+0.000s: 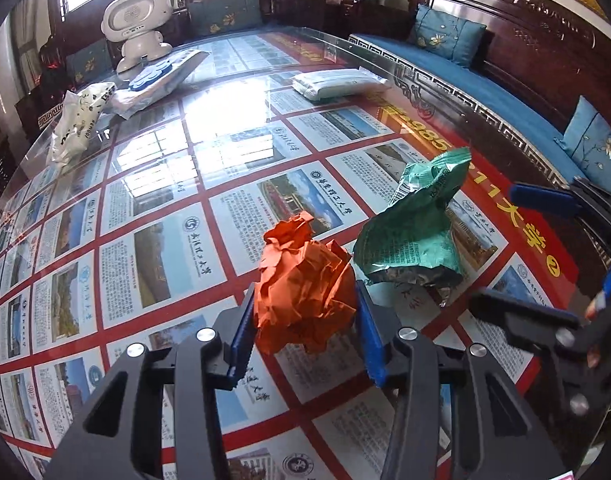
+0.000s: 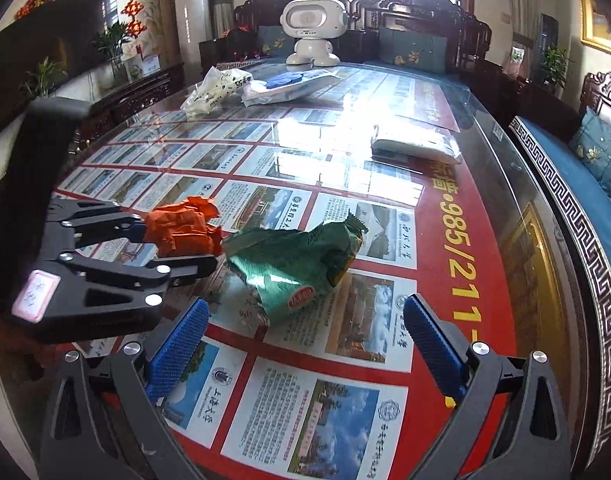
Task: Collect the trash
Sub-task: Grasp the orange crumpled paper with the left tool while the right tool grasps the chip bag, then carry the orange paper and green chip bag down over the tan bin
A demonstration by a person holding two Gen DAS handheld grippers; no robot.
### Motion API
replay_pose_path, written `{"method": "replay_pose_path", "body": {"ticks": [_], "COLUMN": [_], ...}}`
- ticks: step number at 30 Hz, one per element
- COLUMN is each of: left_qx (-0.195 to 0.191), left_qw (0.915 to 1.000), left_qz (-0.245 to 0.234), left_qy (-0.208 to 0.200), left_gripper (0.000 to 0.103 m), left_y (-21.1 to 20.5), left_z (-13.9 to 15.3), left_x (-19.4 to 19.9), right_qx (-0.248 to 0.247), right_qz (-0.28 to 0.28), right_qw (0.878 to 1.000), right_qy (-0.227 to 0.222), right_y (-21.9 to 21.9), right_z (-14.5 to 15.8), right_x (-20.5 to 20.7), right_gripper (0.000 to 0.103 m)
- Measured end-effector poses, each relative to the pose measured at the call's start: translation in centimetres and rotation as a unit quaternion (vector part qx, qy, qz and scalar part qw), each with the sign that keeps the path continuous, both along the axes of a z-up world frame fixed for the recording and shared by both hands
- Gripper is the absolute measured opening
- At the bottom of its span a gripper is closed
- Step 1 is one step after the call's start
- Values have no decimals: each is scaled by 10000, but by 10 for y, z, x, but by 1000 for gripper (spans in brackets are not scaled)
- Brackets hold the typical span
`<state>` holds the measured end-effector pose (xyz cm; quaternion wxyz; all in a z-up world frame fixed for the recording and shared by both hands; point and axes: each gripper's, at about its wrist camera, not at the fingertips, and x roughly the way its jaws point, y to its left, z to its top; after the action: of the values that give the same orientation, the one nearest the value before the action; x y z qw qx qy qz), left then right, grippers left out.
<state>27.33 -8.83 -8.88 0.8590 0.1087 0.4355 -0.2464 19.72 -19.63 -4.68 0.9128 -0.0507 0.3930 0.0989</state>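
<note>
The bench (image 2: 501,184) is a long glass-topped surface over a red poster of white cards; its right edge curves down the right of the right wrist view, with a blue-cushioned wooden sofa (image 2: 577,184) just beyond. The glass between the trash and the far items lies bare, glaring with window light.

The left gripper (image 1: 305,316), lower centre of its own view, has its blue jaws clamped on a crumpled orange paper ball (image 1: 305,292) sitting on the glass. Just beside it, to the right, lies a crumpled green snack wrapper (image 1: 413,236), on the bench close to the right edge.

The right gripper (image 2: 305,344) hovers with its jaws wide apart, nothing between them; the green wrapper lies just ahead of them, centre frame.

At the far end stand a white toy robot (image 2: 311,28), a white printed bag (image 2: 217,90), a flat pack with a blue piece on top (image 2: 289,84), and a white packet (image 2: 415,146) toward the right edge. Carved dark chairs and a bright window close the room.
</note>
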Motion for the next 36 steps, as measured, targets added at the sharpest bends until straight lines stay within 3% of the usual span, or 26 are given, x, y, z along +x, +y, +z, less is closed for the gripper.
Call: {"method": "replay_pose_path", "body": {"ticks": [13, 16, 21, 24, 29, 36], "left_qx": [-351, -297, -306, -354, -453, -526], "left_qw": [9992, 9995, 9994, 9992, 9989, 9983], "left_qz": [-82, -58, -50, -36, -43, -248], "left_qy": [170, 131, 152, 168, 139, -19], "left_gripper": [47, 47, 48, 48, 48, 48], "left_y": [16, 16, 18, 21, 24, 20], "left_z": [6, 5, 5, 7, 13, 25], "left_x": [-7, -9, -11, -14, -26, -74], "right_qx": [-495, -467, 54, 108, 242, 873], "right_qz": [381, 591, 565, 526, 412, 249], "right_qw": [9962, 9961, 9967, 9970, 9983, 9957], "right_qy": [610, 459, 578, 559, 326, 167], "right_y": [20, 23, 12, 9, 4, -13], "right_z": [-24, -28, -25, -23, -20, -7], "right_x": [55, 48, 51, 49, 28, -27], "right_gripper": [94, 92, 60, 45, 43, 44]}}
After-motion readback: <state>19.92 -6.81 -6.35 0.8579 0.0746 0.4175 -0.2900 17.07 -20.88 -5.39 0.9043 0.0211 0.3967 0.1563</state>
